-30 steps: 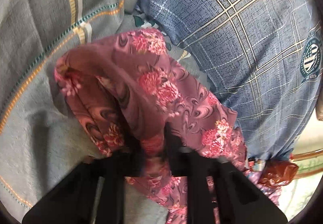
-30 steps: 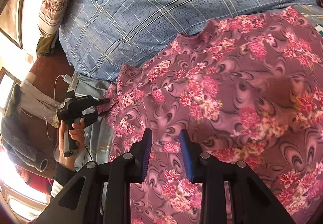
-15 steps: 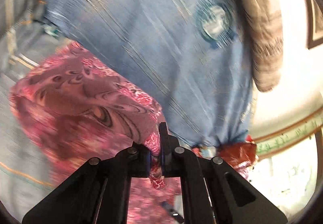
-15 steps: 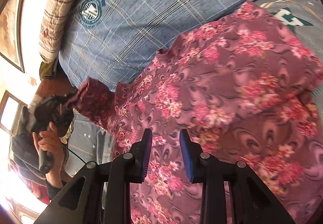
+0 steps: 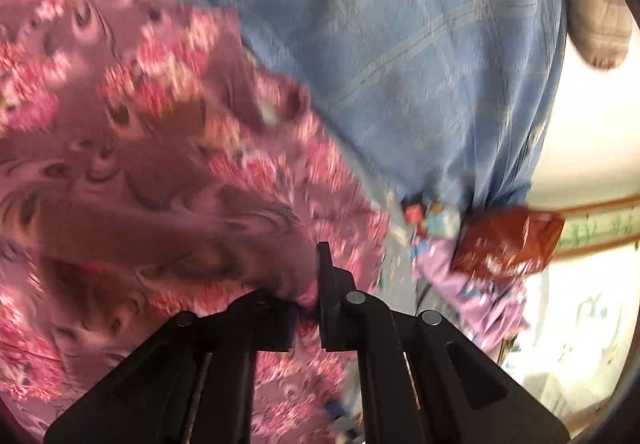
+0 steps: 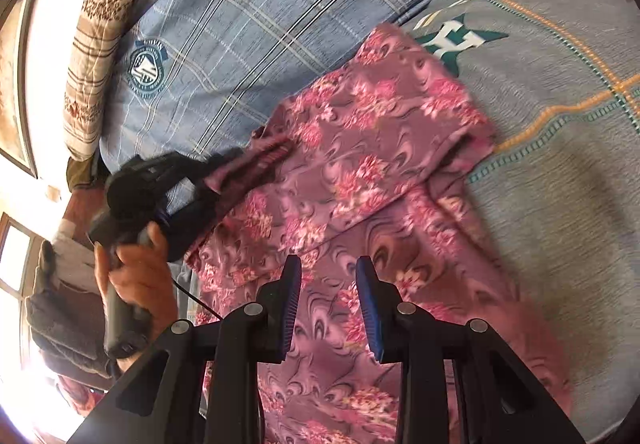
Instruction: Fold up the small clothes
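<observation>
Left tongs (image 5: 308, 304) are clamped on a corner of the floral garment (image 6: 380, 147), seen also in the right wrist view at (image 6: 224, 167). Right tongs (image 6: 328, 304) stand parted above the cloth, gripping nothing. The garment lies on the bedspread (image 6: 560, 123), one flap doubled over, its upper edge against the plaid pillow (image 6: 248, 11).

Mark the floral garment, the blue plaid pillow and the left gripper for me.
floral garment (image 6: 384, 147): right wrist view, folded-over upper layer.
blue plaid pillow (image 6: 248, 27): right wrist view, middle of its cover.
left gripper (image 5: 310, 298): left wrist view, between fingertips, shut on cloth.
</observation>
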Demonstrator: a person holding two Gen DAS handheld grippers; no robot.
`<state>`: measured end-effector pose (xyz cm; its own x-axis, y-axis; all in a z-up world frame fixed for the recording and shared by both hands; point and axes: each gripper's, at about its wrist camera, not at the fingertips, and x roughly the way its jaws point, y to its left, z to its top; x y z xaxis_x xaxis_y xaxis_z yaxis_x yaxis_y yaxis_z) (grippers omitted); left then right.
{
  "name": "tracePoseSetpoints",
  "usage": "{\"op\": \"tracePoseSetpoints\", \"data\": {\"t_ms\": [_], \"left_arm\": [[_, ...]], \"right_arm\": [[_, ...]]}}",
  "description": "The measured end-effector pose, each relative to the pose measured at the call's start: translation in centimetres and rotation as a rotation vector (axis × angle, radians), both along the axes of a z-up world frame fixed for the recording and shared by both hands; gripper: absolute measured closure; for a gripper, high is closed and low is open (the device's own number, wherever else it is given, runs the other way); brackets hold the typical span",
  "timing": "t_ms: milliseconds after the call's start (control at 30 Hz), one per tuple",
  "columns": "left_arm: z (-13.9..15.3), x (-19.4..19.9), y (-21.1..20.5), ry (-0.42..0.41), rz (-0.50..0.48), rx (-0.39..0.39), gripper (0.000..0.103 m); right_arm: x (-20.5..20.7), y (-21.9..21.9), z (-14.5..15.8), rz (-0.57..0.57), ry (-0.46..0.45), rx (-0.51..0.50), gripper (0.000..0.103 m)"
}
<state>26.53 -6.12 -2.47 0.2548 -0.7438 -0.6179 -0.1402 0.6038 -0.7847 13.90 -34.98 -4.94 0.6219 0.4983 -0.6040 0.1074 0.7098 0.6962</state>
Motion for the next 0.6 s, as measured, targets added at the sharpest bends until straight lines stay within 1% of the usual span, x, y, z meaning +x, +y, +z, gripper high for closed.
{"op": "tracePoseSetpoints", "data": {"t_ms": [33,67,100,133,167,200,267,300,333,400,433,467,533,600], "left_arm": [[0.1,-0.7,0.2,0.000,-0.022,0.010,0.097],[0.4,-0.8,0.4,-0.002,-0.044,0.006,0.091],[0.6,-1.2,0.9,-0.005,-0.062,-0.012,0.080],[1.0,-1.7,1.8,-0.010,-0.073,-0.040,0.073],[1.4,-2.1,2.7,-0.019,-0.078,-0.065,0.057],[1.8,-2.7,3.8,-0.036,-0.080,-0.081,0.045],[3.0,-4.0,6.7,-0.098,-0.054,-0.088,0.040],[3.4,-4.6,8.4,-0.128,-0.040,-0.084,0.036],[3.6,-4.9,10.1,-0.149,-0.019,-0.075,0.033],[3.3,-5.2,13.3,-0.167,0.038,-0.053,0.032],[2.8,-5.3,15.1,-0.162,0.079,-0.045,0.032],[2.2,-5.1,16.0,-0.147,0.110,-0.044,0.032],[0.4,-4.7,18.4,-0.093,0.174,-0.066,0.032],[-1.0,-4.3,19.5,-0.055,0.195,-0.092,0.031]], "right_arm": [[0.1,-0.1,0.1,-0.004,-0.007,-0.002,0.071],[0.3,-0.1,0.3,-0.006,-0.014,-0.002,0.067],[0.6,-0.1,0.6,-0.007,-0.023,0.003,0.065],[1.2,0.1,0.9,-0.009,-0.031,0.010,0.062],[1.6,0.4,1.2,-0.007,-0.038,0.018,0.062],[2.4,0.9,1.7,0.000,-0.052,0.035,0.062],[3.6,1.9,2.2,0.015,-0.069,0.071,0.058],[4.3,2.5,2.3,0.024,-0.071,0.097,0.054],[4.9,3.2,2.2,0.032,-0.067,0.130,0.051],[6.1,4.5,1.8,0.049,-0.040,0.188,0.051],[6.8,5.3,1.2,0.064,-0.020,0.232,0.051],[7.2,6.0,0.8,0.073,-0.005,0.262,0.051],[8.5,7.6,-0.2,0.075,0.029,0.314,0.051],[9.6,8.6,-0.9,0.052,0.043,0.341,0.051]]}}
